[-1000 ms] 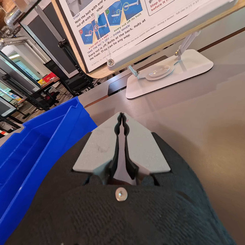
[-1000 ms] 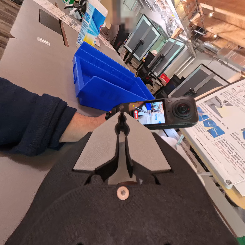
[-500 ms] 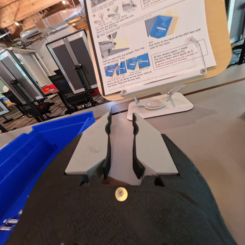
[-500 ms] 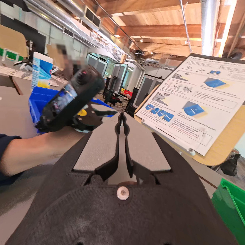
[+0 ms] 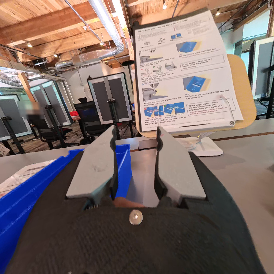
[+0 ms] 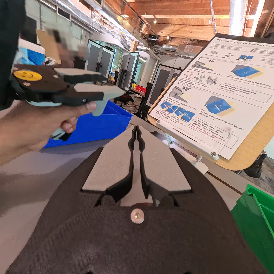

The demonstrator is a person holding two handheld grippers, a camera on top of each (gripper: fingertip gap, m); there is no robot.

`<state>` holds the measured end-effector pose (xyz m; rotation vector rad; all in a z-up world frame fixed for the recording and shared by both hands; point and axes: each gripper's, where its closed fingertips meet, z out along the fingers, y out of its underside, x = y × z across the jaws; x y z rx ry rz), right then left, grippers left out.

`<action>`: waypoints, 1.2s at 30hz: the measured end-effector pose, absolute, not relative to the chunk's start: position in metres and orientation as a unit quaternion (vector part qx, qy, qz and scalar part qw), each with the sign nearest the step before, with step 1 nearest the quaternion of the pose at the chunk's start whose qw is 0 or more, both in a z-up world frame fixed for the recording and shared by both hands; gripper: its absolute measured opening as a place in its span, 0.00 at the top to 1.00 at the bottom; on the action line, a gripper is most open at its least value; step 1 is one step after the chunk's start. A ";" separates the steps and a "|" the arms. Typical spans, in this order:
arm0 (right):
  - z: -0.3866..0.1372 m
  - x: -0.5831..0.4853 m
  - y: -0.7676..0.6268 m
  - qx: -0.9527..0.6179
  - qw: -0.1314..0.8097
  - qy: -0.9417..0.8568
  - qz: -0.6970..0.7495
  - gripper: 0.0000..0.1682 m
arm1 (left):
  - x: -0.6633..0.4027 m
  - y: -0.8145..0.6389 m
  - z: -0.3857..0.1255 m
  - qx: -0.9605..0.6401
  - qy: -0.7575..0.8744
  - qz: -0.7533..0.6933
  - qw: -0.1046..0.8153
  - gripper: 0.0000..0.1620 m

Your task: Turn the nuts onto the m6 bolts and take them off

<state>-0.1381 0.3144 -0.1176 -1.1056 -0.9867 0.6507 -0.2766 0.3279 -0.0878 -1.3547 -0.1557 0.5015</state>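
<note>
My left gripper (image 5: 135, 138) is spread wide, its two grey fingers (image 5: 97, 164) well apart with nothing between them. Through the gap I see bare grey tabletop (image 5: 243, 170) and the far corner of the blue bin (image 5: 123, 157), which runs along my left side, just beside the gripper body. I cannot see inside the bin from this angle, so the nuts and the m6 bolts are not visible to me in either view; I cannot tell where they lie.

Straight ahead stands the instruction sheet (image 5: 185, 71), clipped to a wooden board (image 5: 243, 89) on a white stand (image 5: 207, 149), tilted back and facing me.

On the right side, my right gripper (image 6: 136, 128) is clenched, fingertips pressed together and gripping nothing. Beyond it, to the left, I see the left gripper from the side, held up off the table by a bare hand (image 6: 34, 126), its fingers parted, with the blue bin behind and below it. The instruction sheet is off to the right here, near the fingertips but apart from them. At the lower right edge a green bin (image 6: 258, 222) sits on the tabletop, just beside the right gripper's body.
</note>
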 end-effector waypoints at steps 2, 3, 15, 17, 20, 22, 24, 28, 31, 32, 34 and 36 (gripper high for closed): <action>-0.119 -0.140 0.313 -0.494 0.687 -0.448 0.290 1.00 | -0.278 0.321 -0.080 -0.615 -0.066 0.236 0.750 0.67; -0.120 -0.140 0.313 -0.495 0.687 -0.449 0.285 1.00 | -0.279 0.317 -0.077 -0.613 -0.066 0.234 0.752 0.68; -0.139 -0.143 0.328 -0.534 0.661 -0.456 0.263 1.00 | -0.308 0.267 -0.032 -0.600 -0.073 0.229 0.763 0.65; -0.145 -0.143 0.335 -0.554 0.650 -0.450 0.262 1.00 | -0.317 0.258 -0.027 -0.609 -0.068 0.226 0.757 0.65; -0.153 -0.143 0.342 -0.578 0.630 -0.445 0.267 1.00 | -0.336 0.249 -0.029 -0.635 -0.062 0.231 0.735 0.63; -0.154 -0.141 0.346 -0.588 0.626 -0.433 0.273 0.91 | -0.353 0.243 -0.028 -0.644 -0.067 0.240 0.723 0.63; -0.157 -0.141 0.349 -0.599 0.616 -0.429 0.279 0.88 | -0.372 0.242 -0.032 -0.664 -0.071 0.235 0.706 0.64; -0.156 -0.140 0.349 -0.602 0.612 -0.420 0.295 0.87 | -0.411 0.251 -0.059 -0.733 -0.066 0.229 0.637 0.63; -0.161 -0.142 0.350 -0.605 0.605 -0.426 0.294 0.87 | -0.432 0.260 -0.100 -0.800 -0.051 0.204 0.561 0.62; -0.163 -0.143 0.349 -0.606 0.602 -0.430 0.292 0.87 | -0.438 0.262 -0.117 -0.823 -0.044 0.197 0.532 0.62; -0.166 -0.146 0.348 -0.606 0.599 -0.438 0.286 0.87 | -0.447 0.264 -0.149 -0.857 -0.031 0.188 0.478 0.62; -0.167 -0.147 0.347 -0.604 0.600 -0.446 0.277 0.87 | -0.457 0.265 -0.174 -0.878 -0.029 0.188 0.439 0.63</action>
